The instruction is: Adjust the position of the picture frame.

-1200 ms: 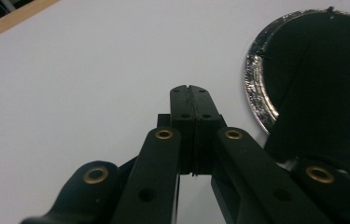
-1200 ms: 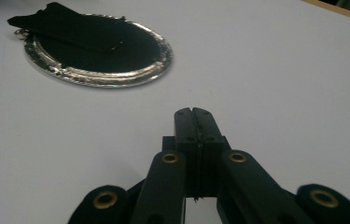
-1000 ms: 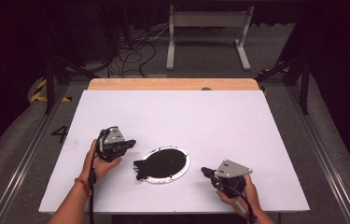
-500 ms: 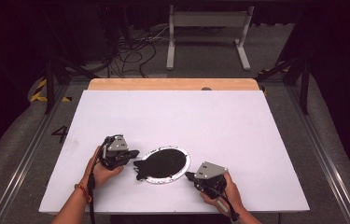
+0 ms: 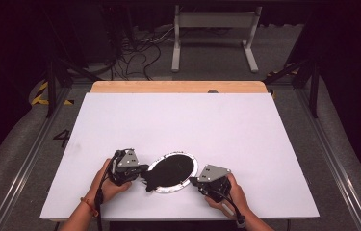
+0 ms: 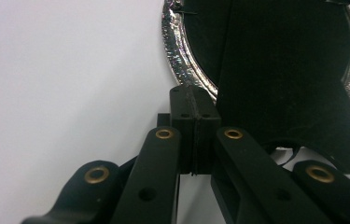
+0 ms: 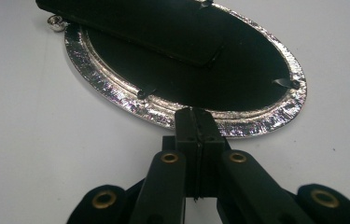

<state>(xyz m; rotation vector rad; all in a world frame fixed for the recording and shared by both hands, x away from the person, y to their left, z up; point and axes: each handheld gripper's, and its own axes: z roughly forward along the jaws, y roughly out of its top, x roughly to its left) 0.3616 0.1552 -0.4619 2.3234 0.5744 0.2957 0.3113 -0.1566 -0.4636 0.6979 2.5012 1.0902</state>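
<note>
My oval picture frame [image 5: 172, 172] lies face down near the table's [image 5: 178, 120] front edge, between my two claws. My left gripper [image 5: 142, 169], clenched empty, meets its silver rim beside the black stand flap [image 6: 284, 84]; my right gripper [image 5: 192, 181], likewise clenched empty, touches the opposite rim.

oval frame [image 6: 182, 56] cut off at top edge, black flap [image 6: 284, 79] hiding its centre

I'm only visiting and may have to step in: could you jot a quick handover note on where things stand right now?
Left gripper: jaws shut, empty, tips at the frame's left edge.
Right gripper: jaws shut, empty, tips at its silver rim on the right.
Frame: oval, face down near the table's front edge, black stand flap lying partly across its back.
Done: both grippers are at the frame.
Left: nothing is gripped or lifted; probably the flap comes next.
</note>
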